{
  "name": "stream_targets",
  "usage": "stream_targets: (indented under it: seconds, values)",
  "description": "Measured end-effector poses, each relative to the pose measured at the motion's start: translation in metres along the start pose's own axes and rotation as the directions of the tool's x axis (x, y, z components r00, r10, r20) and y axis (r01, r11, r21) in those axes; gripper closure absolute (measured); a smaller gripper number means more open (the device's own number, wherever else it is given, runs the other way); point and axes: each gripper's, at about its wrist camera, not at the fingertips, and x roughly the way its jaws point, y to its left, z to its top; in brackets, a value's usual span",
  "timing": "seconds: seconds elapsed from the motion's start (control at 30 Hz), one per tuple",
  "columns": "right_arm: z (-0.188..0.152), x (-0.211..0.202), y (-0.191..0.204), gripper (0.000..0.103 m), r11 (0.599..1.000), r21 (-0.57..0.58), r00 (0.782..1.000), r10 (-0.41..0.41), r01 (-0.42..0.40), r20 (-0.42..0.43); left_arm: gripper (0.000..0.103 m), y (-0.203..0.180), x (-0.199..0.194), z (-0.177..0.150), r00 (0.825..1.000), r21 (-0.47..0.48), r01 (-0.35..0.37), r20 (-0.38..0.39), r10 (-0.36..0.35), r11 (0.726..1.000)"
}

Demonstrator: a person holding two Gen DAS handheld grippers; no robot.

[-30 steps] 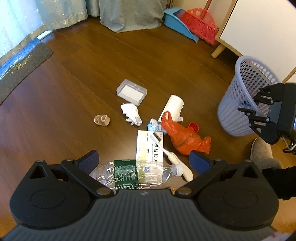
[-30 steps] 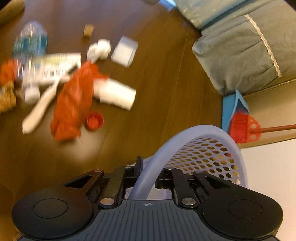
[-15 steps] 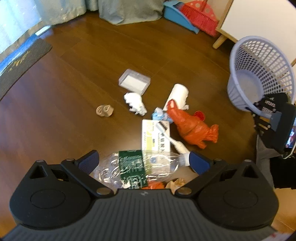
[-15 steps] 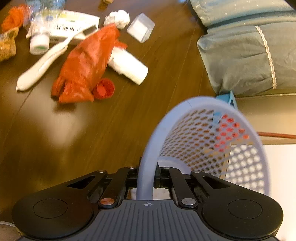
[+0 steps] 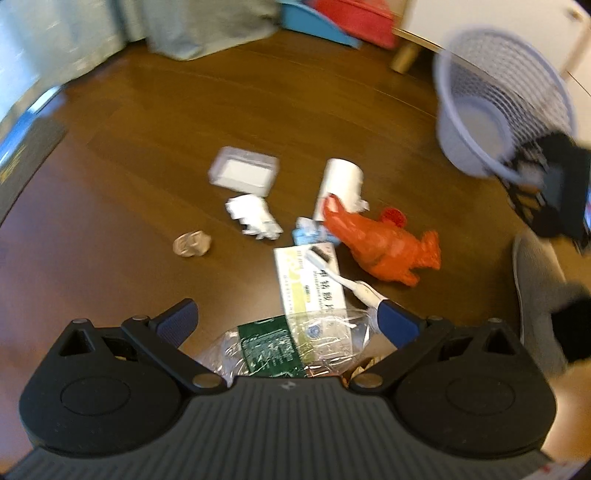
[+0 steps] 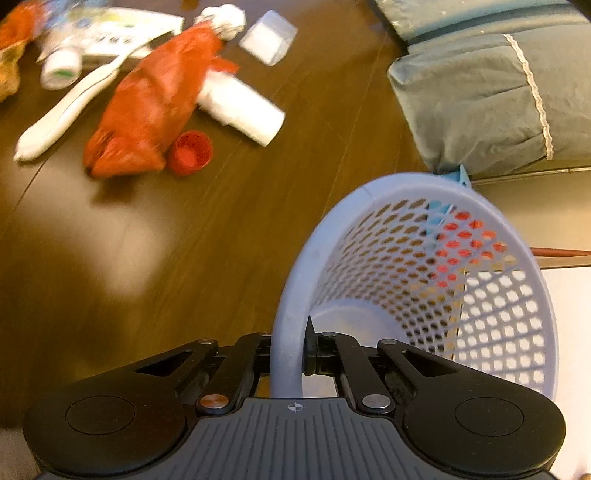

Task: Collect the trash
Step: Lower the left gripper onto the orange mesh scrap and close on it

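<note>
A dark brown wooden floor (image 5: 155, 122) runs across the room, with a pale sheen of light on the boards (image 6: 122, 236). Grey-green curtains (image 5: 207, 26) hang down to it (their hems bunched on the planks). A dark mat (image 5: 26, 158) lies at one edge, and a white cabinet (image 5: 491, 18) stands on a light wooden leg (image 5: 404, 59).

Both wrist views look down, sharing the floor litter (image 5: 384, 247).

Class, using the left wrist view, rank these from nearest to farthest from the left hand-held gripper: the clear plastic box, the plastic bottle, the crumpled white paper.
1. plastic bottle, lying between the left hand-held gripper fingers.
2. crumpled white paper, mid-floor, ahead.
3. clear plastic box, just beyond the paper.
</note>
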Motion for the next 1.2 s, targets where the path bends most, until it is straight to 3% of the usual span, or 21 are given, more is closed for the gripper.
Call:
stream_targets:
  seconds: [0.1, 0.23, 0.4, 0.47, 0.6, 0.67, 0.73, 0.87, 1.03, 1.2]
  values:
    - [-0.002, -0.001, 0.0, 0.103, 1.0, 0.005, 1.0, 0.003, -0.003, 0.013, 0.003, -0.005, 0.014, -0.009, 0.999, 0.122, 0.046, -0.026, -0.044, 0.991]
    - [-0.007, -0.001, 0.002, 0.103, 1.0, 0.022, 1.0, 0.02, -0.02, 0.0, 0.014, -0.016, 0.031, -0.03, 0.991, 0.309, 0.126, -0.075, -0.108, 0.943]
    - [-0.013, -0.002, 0.003, 0.103, 1.0, 0.015, 1.0, 0.022, -0.022, -0.001, 0.026, -0.031, 0.042, -0.062, 0.976, 0.527, 0.219, -0.118, -0.185, 0.821]
    - [-0.013, -0.001, 0.004, 0.103, 1.0, 0.019, 1.0, 0.022, -0.021, -0.006, 0.044, -0.037, 0.047, -0.073, 0.967, 0.582, 0.255, -0.151, -0.205, 0.772]
    - [-0.011, -0.001, 0.009, 0.103, 1.0, 0.006, 1.0, 0.019, -0.019, 0.001, 0.052, -0.052, 0.061, -0.093, 0.953, 0.684, 0.302, -0.219, -0.209, 0.664]
    - [-0.009, -0.001, 0.01, 0.103, 1.0, 0.009, 1.0, 0.018, -0.018, 0.003, 0.052, -0.056, 0.069, -0.101, 0.949, 0.709, 0.314, -0.244, -0.199, 0.631]
    - [-0.008, -0.001, 0.009, 0.103, 1.0, 0.008, 1.0, 0.016, -0.016, 0.006, 0.052, -0.057, 0.078, -0.104, 0.954, 0.725, 0.299, -0.24, -0.18, 0.62]
    - [-0.005, 0.001, 0.006, 0.103, 1.0, 0.016, 1.0, 0.014, -0.015, 0.013, 0.054, -0.057, 0.095, -0.099, 0.968, 0.733, 0.248, -0.206, -0.141, 0.634]
    - [-0.002, 0.007, 0.002, 0.103, 1.0, 0.02, 1.0, 0.012, -0.013, 0.017, 0.054, -0.06, 0.104, -0.099, 0.975, 0.78, 0.22, -0.183, -0.122, 0.586]
    - [-0.004, 0.011, -0.001, 0.103, 1.0, -0.019, 1.0, 0.014, -0.013, 0.019, 0.065, -0.064, 0.107, -0.104, 0.981, 0.822, 0.193, -0.157, -0.113, 0.536]
